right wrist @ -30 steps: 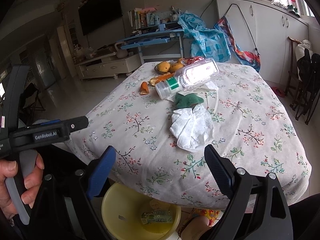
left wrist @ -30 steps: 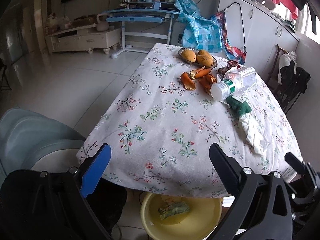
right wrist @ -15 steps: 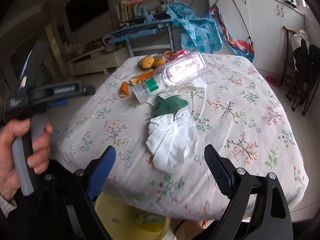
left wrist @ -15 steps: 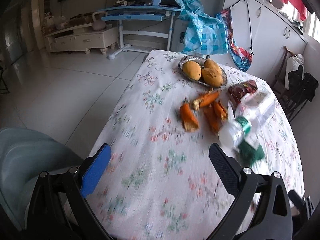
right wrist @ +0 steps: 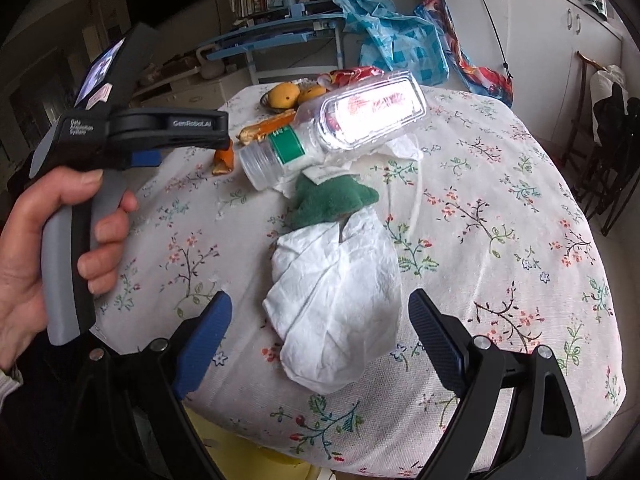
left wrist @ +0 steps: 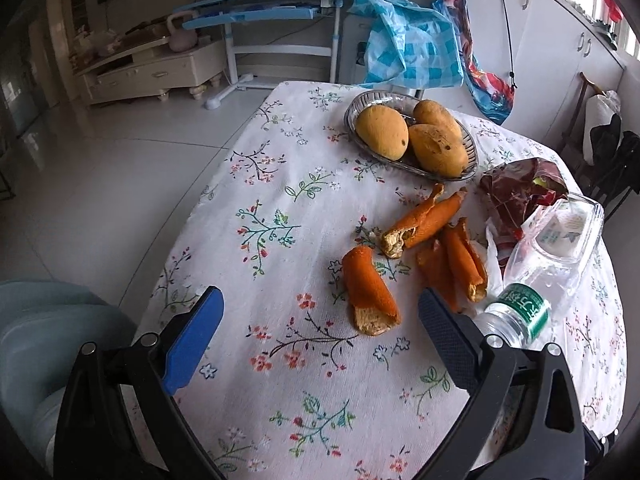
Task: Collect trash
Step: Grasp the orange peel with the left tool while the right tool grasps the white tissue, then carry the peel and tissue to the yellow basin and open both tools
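Two grippers over a table (left wrist: pixel 256 208) with a flowered cloth. Lots of bare cloth at the left, running to the table's left edge. Left gripper (left wrist: pixel 320 320), tilted down, jaws wide apart, nothing between; a hand (right wrist: pixel 52 232) around its grip. Peels (left wrist: pixel 370 292) just ahead, long ways pointing away. Bottle (right wrist: pixel 340 132) lying flat, mouth toward the left. Right gripper (right wrist: pixel 320 322), tilted down, jaws wide apart over a tissue (right wrist: pixel 340 304), not squeezing.

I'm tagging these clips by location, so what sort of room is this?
Most likely a home living or dining room: a table under a floral tablecloth with a bowl of mangoes, a TV cabinet, and a blue desk behind.
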`<state>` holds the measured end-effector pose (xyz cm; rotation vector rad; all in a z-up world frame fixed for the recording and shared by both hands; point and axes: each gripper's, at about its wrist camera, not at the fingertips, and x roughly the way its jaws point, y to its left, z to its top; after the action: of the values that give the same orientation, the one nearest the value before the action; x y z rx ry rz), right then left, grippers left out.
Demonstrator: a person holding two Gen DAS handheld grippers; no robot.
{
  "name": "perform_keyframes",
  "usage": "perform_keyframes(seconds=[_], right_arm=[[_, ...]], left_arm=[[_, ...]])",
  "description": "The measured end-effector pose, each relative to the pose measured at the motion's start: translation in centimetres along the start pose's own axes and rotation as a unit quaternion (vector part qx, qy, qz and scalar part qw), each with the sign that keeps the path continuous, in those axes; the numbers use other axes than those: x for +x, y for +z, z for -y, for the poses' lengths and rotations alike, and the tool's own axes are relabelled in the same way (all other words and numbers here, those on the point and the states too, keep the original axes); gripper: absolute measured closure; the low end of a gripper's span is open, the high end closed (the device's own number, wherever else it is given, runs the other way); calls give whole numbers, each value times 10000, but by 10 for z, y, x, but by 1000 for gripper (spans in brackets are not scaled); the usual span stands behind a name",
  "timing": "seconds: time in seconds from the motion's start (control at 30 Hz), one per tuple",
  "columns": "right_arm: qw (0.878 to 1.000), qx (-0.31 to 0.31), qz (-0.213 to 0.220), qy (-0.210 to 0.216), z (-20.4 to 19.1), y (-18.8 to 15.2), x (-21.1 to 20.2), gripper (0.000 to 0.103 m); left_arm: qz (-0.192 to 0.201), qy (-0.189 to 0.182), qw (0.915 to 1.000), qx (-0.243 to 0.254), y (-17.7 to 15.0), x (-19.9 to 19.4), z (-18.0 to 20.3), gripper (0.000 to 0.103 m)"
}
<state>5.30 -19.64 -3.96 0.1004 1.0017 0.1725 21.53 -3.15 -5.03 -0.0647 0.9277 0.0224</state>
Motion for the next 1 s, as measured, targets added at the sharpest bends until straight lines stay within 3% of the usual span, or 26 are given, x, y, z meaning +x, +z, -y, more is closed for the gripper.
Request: perform_keyframes(seconds=[0.2,0.3,0.4,0.47,0.5,0.57,0.67,0.77,1.0], right_arm=[[9999,60,-86,-37,3,1,6,17],[9999,77,-111,-66,3,1,8,19],[9999,-22,-105,-134,1,1,9,25],[9997,-106,-96,-207,-1,1,10,32],[9996,-137,-91,-233,-2,1,10,35],[9993,-199,-70,-295,-2,1,9,52],[9996,-137,-55,-233,2,1,6,71],[9999,139,-42,-34,12,1,3,78],[9930,998,101,616,37,-2,-11,81]], left_arm=[[48,111,9997,190,2,8,9,10],[3,80,9997,229,3,11,10,19],[-54,42,9995,300,2,16,12,32],[-120,-33,9994,308,2,20,12,50],[-124,-55,9994,314,1,20,12,54],[-86,-113,9993,354,0,19,11,80],[-119,-301,9992,220,-1,17,3,81],[-154,-414,9990,92,-5,12,-5,82],[6,-646,9978,-123,-16,-22,-22,82]])
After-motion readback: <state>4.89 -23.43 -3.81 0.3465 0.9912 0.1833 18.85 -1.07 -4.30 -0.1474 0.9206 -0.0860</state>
